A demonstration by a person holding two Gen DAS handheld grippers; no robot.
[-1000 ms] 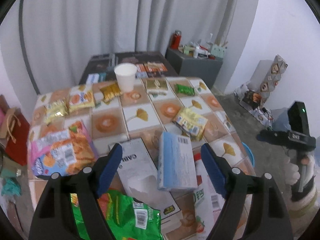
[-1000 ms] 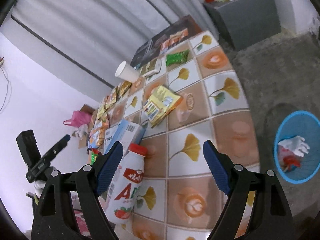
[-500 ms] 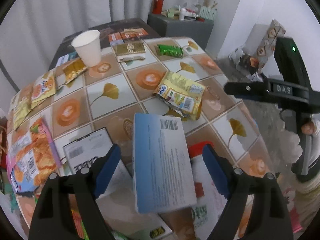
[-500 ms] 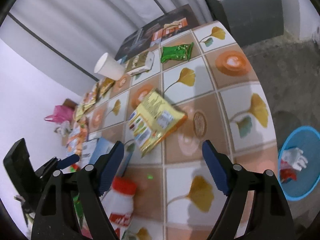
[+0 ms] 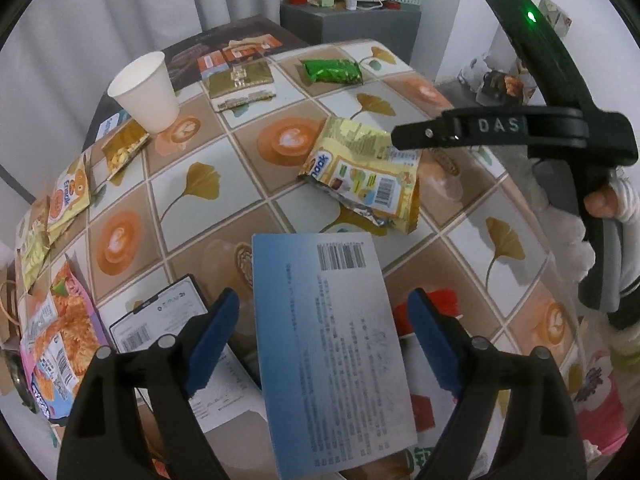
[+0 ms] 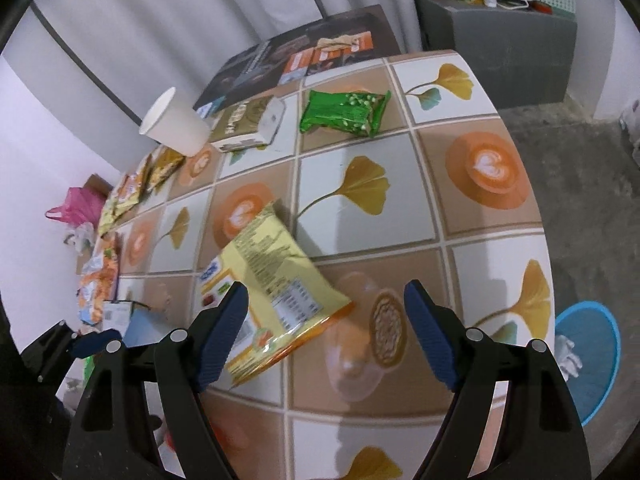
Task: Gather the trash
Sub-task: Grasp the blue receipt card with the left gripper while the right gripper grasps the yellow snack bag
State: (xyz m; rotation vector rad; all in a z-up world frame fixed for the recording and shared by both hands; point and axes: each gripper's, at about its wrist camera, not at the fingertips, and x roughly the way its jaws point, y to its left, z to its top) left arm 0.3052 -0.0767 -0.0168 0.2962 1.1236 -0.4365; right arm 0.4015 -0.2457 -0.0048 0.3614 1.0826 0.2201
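- Left tongs [image 5: 324, 316]: spread wide, nothing held. A blue box [image 5: 332, 344] sits between the pads, touching neither as far as we can tell.
- Right tongs [image 6: 326, 312]: also wide open and empty, over the yellow snack bag [image 6: 276, 280] near the tabletop [image 6: 472, 248] edge; whether the left pad touches the bag we cannot tell.
- Trash is scattered all over: green wrapper [image 6: 344, 112], paper cup [image 6: 176, 124] and gold box [image 6: 248, 124] at the far end, and chip bags [image 5: 60, 344] on the left side. The blue bin [image 6: 592, 344] is on the floor past the right edge.
- Risk: the yellow bag is flat and slick, so if we close on the thin edge it likely slides out or only crumples.
- Risk: a red-capped bottle [image 5: 436, 304] lies right beside the blue box, so a closing pad could catch it and roll it off.
- Risk: both tongs work close together, and we could collide if both go for the middle.
- Risk: the bin is low and well apart from the tabletop, so a light bag released early may miss it.
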